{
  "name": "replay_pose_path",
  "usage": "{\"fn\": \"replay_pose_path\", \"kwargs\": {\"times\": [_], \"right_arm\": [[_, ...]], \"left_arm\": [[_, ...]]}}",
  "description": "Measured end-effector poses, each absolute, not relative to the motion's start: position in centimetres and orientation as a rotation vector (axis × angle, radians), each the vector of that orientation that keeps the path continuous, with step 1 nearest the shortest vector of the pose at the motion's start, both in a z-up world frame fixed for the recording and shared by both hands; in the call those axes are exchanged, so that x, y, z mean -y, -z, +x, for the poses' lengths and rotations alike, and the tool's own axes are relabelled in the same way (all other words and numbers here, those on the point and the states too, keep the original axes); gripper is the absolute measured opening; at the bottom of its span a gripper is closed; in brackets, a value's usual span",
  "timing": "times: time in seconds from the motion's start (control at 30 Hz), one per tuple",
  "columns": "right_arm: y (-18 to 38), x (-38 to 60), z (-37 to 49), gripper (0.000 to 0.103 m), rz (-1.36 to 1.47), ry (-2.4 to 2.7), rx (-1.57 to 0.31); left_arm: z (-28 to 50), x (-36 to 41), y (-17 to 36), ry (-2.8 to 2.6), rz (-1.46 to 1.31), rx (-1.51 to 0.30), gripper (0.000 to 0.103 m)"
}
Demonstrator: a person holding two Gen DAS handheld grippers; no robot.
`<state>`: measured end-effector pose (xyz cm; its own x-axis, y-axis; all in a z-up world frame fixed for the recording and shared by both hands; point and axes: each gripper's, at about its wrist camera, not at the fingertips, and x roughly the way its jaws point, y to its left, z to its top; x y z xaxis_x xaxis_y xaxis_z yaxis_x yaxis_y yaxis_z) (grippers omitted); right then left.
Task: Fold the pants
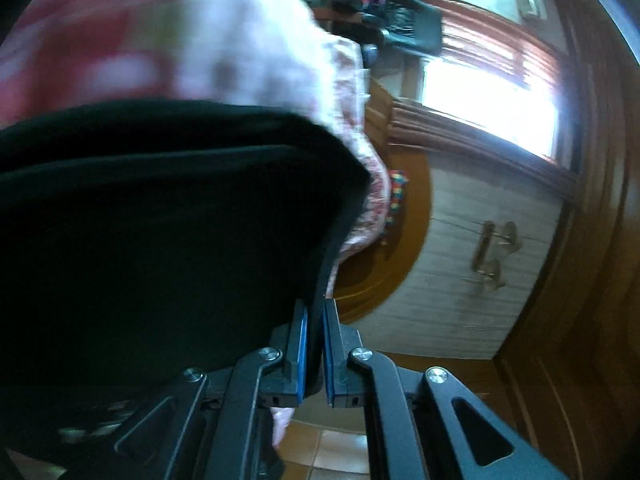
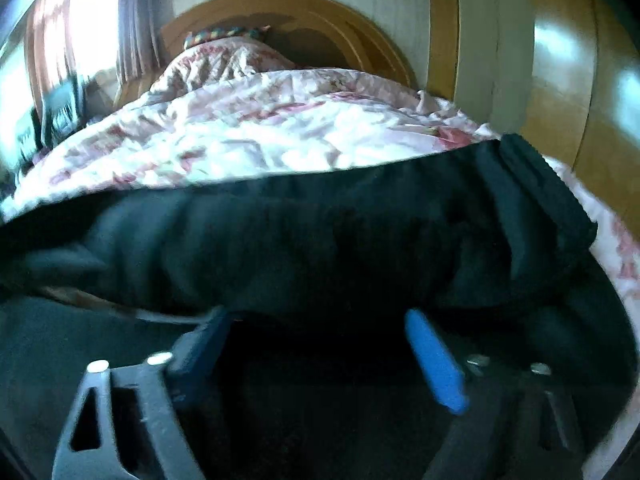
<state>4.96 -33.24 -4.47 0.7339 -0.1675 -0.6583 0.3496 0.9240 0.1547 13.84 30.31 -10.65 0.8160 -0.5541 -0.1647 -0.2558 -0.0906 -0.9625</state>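
left gripper pinching black pants — right gripper spread

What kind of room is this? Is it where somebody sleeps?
Most likely a bedroom. There is a bed with a floral quilt, a curved wooden headboard behind it, and a curtained window. Black pants lie on the bed.

Nothing readable from either of my wrist cams here, honestly. No labels, brand marks, numbers or signs that I can make out on anything in view, and a fair bit of it is motion-blurred anyway, so any small print would be lost.
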Motion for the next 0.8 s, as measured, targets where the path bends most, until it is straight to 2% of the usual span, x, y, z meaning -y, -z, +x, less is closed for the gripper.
{"fn": "replay_pose_path", "kwargs": {"times": [0.07,0.23,0.33,0.43,0.53,0.6,0.7,0.77,0.8], "right_arm": [[2.9,32.0,5.2,0.083,0.416,0.182,-0.661],[0.7,27.9,11.5,0.083,0.577,-0.058,-0.755],[0.5,25.7,18.0,0.083,0.732,-0.094,-0.901],[1.0,23.8,23.0,0.083,0.864,-0.121,-0.962],[1.8,21.9,27.1,0.080,0.864,-0.054,-1.020],[3.1,21.1,28.8,0.074,0.875,-0.021,-1.068],[5.4,20.9,29.8,0.054,0.869,0.029,-1.154],[6.5,21.4,29.5,0.028,0.854,0.025,-1.156],[6.8,21.6,29.2,0.023,0.860,0.008,-1.146]], "left_arm": [[12.9,-30.4,12.3,0.264,-1.686,-0.659,0.006],[12.6,-30.3,14.4,0.251,-1.668,-0.693,0.006],[12.3,-30.4,14.5,0.270,-1.675,-0.678,0.006],[12.3,-30.1,14.7,0.279,-1.682,-0.675,0.006],[11.9,-30.1,14.7,0.277,-1.676,-0.686,0.006],[11.8,-30.7,14.8,0.278,-1.672,-0.697,0.006],[11.6,-31.1,15.1,0.294,-1.665,-0.707,0.006],[11.8,-31.2,15.4,0.294,-1.645,-0.725,0.006],[12.0,-31.3,15.4,0.291,-1.637,-0.733,0.006]]}}
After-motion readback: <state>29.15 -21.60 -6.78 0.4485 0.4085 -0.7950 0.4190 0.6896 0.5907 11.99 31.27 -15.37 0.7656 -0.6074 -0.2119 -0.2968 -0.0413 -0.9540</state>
